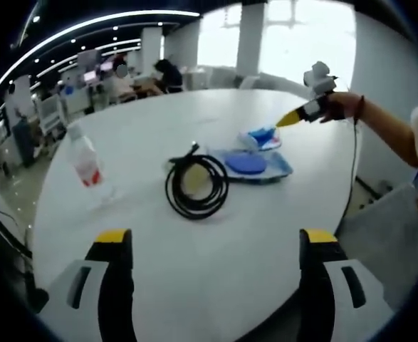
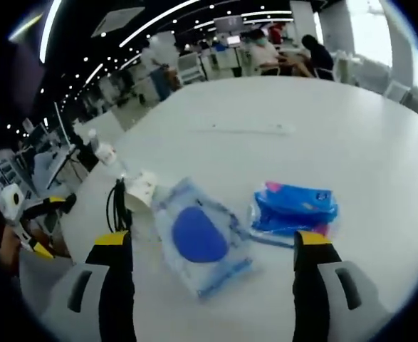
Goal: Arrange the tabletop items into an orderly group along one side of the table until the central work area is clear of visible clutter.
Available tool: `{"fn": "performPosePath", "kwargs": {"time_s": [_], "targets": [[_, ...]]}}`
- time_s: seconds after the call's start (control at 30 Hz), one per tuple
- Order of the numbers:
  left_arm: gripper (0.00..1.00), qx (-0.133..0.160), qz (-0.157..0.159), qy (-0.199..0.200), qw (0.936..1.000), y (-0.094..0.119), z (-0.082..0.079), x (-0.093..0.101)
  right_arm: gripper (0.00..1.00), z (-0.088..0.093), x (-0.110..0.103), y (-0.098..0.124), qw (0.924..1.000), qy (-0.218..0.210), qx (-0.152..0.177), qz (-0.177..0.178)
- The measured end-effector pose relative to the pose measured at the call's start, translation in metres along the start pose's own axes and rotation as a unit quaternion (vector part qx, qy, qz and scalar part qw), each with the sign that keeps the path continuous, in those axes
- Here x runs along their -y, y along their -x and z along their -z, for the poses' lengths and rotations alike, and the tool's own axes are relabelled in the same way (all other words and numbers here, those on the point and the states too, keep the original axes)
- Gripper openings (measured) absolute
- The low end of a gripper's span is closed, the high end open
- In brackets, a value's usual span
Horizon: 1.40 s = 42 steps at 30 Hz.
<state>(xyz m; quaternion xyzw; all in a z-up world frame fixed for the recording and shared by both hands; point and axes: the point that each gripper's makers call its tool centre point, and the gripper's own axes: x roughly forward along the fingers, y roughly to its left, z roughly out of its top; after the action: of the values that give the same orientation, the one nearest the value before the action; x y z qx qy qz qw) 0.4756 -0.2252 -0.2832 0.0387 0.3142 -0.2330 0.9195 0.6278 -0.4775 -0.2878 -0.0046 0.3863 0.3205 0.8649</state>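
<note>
On the round white table [image 1: 159,271] lies a black coiled cable [image 1: 196,187] with a pale object inside its loop. Just right of it rests a clear bag holding a blue disc [image 1: 251,165], and behind that a blue packet [image 1: 262,137]. A clear bottle with a red label [image 1: 84,160] stands at the left. My left gripper [image 1: 216,236] is open above the near table edge, short of the cable. My right gripper [image 2: 212,239] is open over the clear bag [image 2: 194,235], with the blue packet [image 2: 294,206] by its right jaw. The cable [image 2: 116,203] and a white object [image 2: 141,187] lie to the left.
A hand holds the right gripper [image 1: 294,116] beyond the packet, with an arm along the table's right side. The left gripper [image 2: 48,224] shows off the table's left edge. The bottle [image 2: 105,153] stands near that edge. People sit at desks beyond the table.
</note>
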Motion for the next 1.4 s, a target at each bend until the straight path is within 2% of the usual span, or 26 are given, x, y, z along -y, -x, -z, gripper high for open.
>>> {"fn": "performPosePath", "kwargs": {"time_s": [0.13,0.3,0.4,0.67,1.4], "targets": [[0.94,0.002,-0.001,-0.001,1.0000,0.002,0.000,0.001,0.99,0.003,-0.018,-0.004,0.9997,0.014,-0.009,-0.017],[0.94,0.004,0.001,-0.002,1.0000,0.004,0.001,0.004,0.99,0.004,-0.039,-0.010,0.9992,0.022,-0.008,-0.034],[0.94,0.003,0.003,-0.004,1.0000,0.006,0.003,0.005,0.99,0.005,-0.059,-0.016,0.9984,0.018,-0.001,-0.053],[0.94,0.007,0.002,-0.004,1.0000,0.010,0.005,0.004,0.96,0.011,-0.097,-0.030,0.9962,0.028,-0.010,-0.082],[0.94,-0.004,-0.003,-0.008,1.0000,0.014,0.015,-0.004,0.87,0.016,-0.146,-0.067,0.9916,0.042,-0.024,-0.120]]}}
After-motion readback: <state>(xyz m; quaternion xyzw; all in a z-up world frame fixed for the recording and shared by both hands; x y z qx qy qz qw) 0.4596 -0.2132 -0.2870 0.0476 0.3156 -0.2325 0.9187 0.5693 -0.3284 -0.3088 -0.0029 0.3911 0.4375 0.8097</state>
